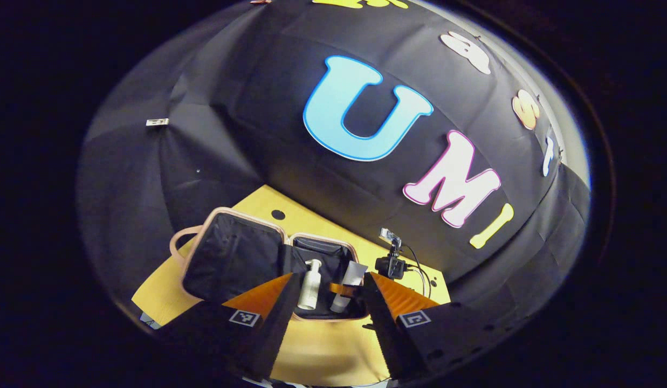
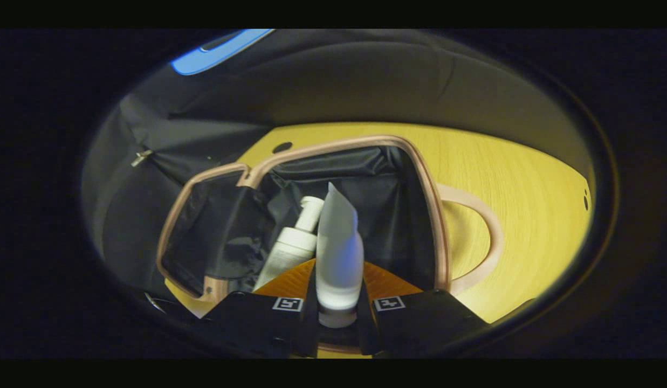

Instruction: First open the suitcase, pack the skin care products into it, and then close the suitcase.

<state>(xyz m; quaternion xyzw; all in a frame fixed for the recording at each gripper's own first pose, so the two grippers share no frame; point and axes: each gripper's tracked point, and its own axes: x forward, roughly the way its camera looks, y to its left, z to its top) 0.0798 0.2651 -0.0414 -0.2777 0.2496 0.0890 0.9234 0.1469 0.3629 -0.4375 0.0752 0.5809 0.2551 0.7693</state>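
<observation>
Clamped between the black-and-orange fingers of the right gripper (image 2: 337,302) at bottom centre of the right gripper view: a soft white squeeze tube (image 2: 338,253), cap end down in the pads, crimped end pointing up-frame over the open pink-rimmed suitcase with black fabric lining (image 2: 419,178). Just left of the tube, lying inside the case, a white pump bottle (image 2: 290,248). Best lowered well into the lining beside the bottle before letting go, flat rather than propped, so the lid can fold shut later. Free room toward frame right inside the case; pink rim close on both sides, so worth keeping the fingers inward of it. In the left gripper view, left gripper (image 1: 325,307) spread wide and empty at bottom centre, hovering short of the case on the yellow wooden table (image 1: 322,350); small black camera on a stand (image 1: 390,264) right of the case, well clear.
</observation>
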